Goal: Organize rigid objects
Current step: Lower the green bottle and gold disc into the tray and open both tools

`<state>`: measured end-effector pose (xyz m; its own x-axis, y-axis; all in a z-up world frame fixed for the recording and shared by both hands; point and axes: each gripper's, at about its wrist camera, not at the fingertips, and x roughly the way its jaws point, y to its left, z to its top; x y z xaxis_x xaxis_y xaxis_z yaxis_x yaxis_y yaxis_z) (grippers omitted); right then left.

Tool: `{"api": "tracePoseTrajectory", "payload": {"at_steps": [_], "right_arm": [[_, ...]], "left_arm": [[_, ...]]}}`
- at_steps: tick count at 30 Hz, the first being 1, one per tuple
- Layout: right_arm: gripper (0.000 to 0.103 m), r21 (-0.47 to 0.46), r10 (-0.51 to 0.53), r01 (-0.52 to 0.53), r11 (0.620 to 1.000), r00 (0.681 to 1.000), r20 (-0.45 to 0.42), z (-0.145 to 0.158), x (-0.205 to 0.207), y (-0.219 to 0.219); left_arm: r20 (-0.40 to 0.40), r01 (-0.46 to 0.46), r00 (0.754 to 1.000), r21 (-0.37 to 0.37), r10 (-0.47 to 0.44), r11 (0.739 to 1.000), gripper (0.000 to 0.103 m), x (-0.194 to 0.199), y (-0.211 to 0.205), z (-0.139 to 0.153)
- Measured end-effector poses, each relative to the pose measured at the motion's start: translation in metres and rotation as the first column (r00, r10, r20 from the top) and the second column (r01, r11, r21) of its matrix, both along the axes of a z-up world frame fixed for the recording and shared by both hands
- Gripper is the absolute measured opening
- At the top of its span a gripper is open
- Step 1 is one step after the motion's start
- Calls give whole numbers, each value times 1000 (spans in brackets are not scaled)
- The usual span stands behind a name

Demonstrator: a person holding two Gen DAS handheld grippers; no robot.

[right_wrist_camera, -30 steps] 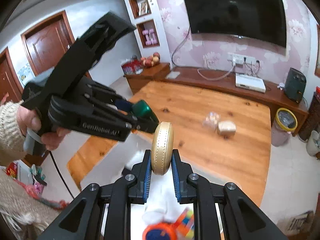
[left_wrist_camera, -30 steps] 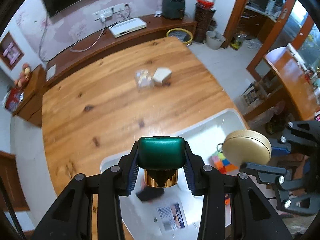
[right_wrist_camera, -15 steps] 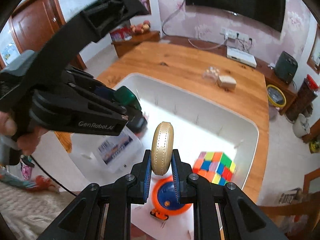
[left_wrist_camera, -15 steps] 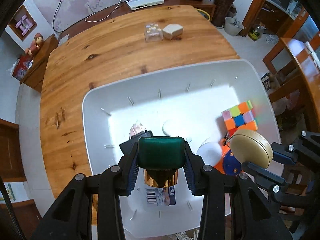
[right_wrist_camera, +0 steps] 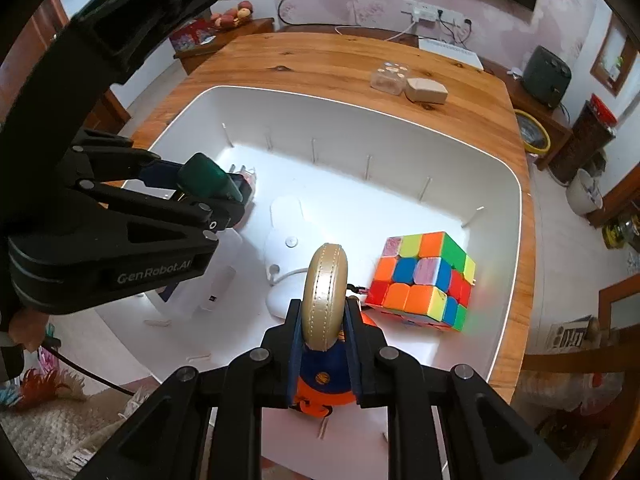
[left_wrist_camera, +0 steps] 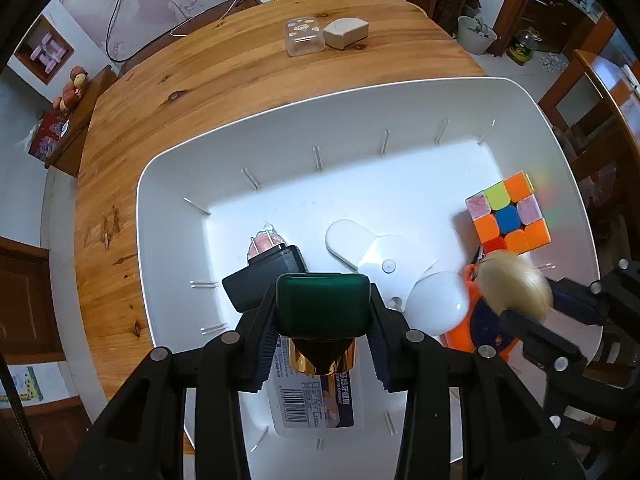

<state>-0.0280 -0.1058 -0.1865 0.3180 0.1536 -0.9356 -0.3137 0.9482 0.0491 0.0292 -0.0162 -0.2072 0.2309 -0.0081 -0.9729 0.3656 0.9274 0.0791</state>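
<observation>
L claw pinching green-capped bottle, R claw pinching gold disc, both over white bin.

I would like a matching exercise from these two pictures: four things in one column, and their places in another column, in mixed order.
Things
1. green-capped bottle
2. gold round case
3. colour cube
4. clear small box

Places
A. on the wooden table, outside the bin
B. resting inside the white bin
C. between the left gripper fingers
D. between the right gripper fingers

Pairs: 1-C, 2-D, 3-B, 4-A
</observation>
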Motion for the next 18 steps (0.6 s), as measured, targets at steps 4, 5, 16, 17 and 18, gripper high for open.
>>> {"api": "tracePoseTrajectory", "payload": {"at_steps": [4, 5, 16, 17, 18], "right_arm": [[20, -6, 1, -1, 1000, 1000, 22, 6, -2, 1], [21, -10, 0, 0, 1000, 1000, 27, 8, -2, 1], [47, -20, -23, 24, 1000, 998, 51, 16, -2, -2], [47, -17, -26, 27, 999, 998, 52, 17, -1, -2], [48, -16, -30, 30, 999, 998, 55, 18, 0, -3]], "left_arm": [[0, -4, 1000, 11, 4, 1000, 43, 1, 0, -1], [-2, -6, 1000, 10, 6, 1000, 43, 1, 0, 0], [68, -9, 998, 17, 8, 1000, 79, 5, -2, 20], [72, -10, 997, 17, 9, 1000, 79, 5, -2, 21], [76, -12, 997, 17, 11, 1000, 79, 5, -1, 24]]}}
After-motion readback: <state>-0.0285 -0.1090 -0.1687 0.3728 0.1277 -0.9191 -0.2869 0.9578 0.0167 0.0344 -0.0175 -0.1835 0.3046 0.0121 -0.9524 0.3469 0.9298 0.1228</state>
